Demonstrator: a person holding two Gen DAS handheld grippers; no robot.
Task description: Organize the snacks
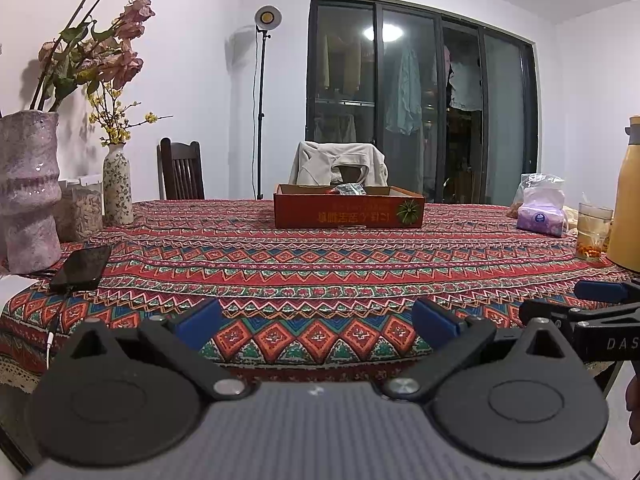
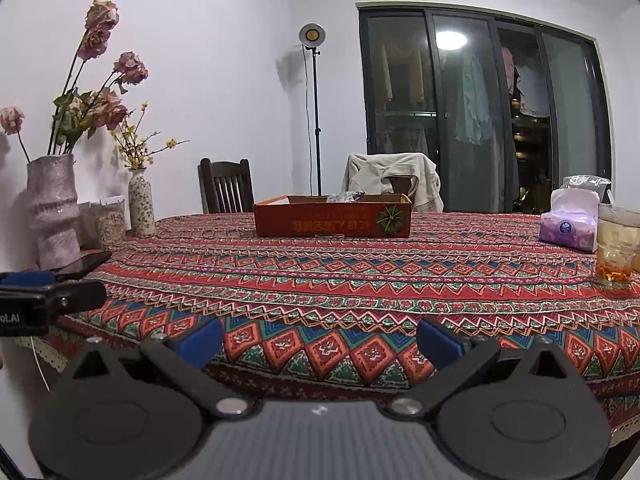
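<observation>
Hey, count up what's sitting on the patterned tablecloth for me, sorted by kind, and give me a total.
Vases with flowers: 2, the big pink vase and the small floral vase
Cardboard boxes: 1, the orange box
Phones: 1, the black phone
Tissue packs: 1, the purple tissue pack
Drinking glasses: 1, the glass
Jugs: 1, the yellow jug
Total: 7

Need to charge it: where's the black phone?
The flat black phone lies at the table's left edge, beside the tall pink textured vase.
</observation>
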